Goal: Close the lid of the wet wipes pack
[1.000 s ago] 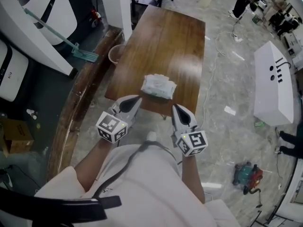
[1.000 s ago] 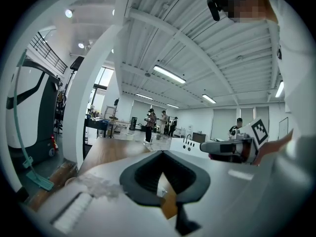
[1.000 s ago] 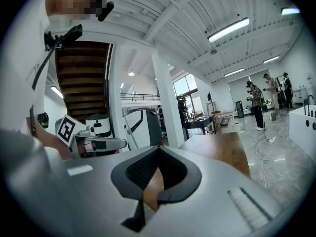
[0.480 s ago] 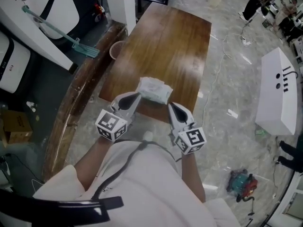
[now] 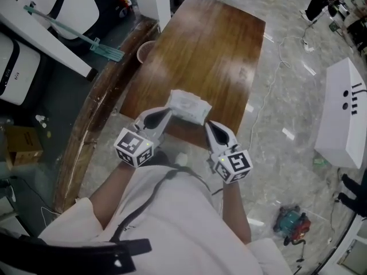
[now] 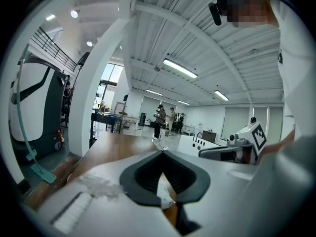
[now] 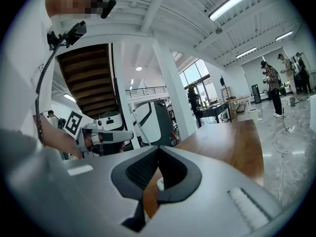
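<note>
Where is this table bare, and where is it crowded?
Bare wood runs from the wet wipes pack to the far edge of the table. The near edge is crowded: the left gripper and right gripper sit at the pack's near corners.

You wear a pale, short-sleeved top [image 5: 172, 222], and a dark grey cable [image 5: 143, 205] runs slantwise across its front. Your left hand-held gripper [image 5: 166, 112] and your right hand-held gripper [image 5: 209, 125] look alike. Each has a smooth light grey shell, with dark ribbed pads [image 6: 144, 174] lining the inside of the jaws. At the end of each that is farther from the counter [image 5: 200, 50] sits a white cube [image 5: 135, 148] printed with black square markers.
</note>
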Action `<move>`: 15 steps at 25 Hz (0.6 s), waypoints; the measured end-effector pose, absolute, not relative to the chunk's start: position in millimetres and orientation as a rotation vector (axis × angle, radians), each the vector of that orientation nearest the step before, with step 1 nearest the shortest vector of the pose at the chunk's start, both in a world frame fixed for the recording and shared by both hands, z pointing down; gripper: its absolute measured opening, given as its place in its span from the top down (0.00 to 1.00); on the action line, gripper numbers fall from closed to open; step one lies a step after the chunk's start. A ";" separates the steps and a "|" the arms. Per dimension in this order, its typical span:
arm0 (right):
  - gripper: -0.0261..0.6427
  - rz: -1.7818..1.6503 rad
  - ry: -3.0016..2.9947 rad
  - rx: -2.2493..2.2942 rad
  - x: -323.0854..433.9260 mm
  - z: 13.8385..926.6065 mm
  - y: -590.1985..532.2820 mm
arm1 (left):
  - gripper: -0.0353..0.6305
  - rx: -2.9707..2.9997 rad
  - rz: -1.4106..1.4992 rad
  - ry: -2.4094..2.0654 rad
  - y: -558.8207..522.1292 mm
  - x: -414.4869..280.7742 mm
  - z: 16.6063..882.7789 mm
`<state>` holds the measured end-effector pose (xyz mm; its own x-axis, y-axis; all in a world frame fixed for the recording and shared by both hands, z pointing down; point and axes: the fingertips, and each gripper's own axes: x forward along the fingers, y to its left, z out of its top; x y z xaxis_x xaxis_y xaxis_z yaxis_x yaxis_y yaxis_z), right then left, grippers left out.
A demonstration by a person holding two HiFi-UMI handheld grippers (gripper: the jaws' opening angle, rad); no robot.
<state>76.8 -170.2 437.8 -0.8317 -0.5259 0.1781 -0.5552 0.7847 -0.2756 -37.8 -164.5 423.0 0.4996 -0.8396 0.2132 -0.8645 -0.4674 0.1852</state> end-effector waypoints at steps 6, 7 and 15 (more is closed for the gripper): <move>0.95 0.473 -2.878 0.847 61.8 436.6 -180.7 | 0.94 2.486 0.153 -1.416 -175.3 -46.2 425.7; 0.95 0.471 -2.877 0.859 60.3 435.1 -183.4 | 0.94 2.497 0.155 -1.391 -178.1 -45.5 426.1; 0.95 0.477 -2.826 1.016 45.3 432.3 -200.0 | 0.94 2.616 0.211 -1.228 -208.0 -50.0 420.5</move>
<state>45.3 -200.0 432.3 -0.7723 -0.6035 0.1982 -0.6351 0.7284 -0.2570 -50.0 -208.0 420.5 0.6358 -0.7362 0.2317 -0.7714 -0.6165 0.1577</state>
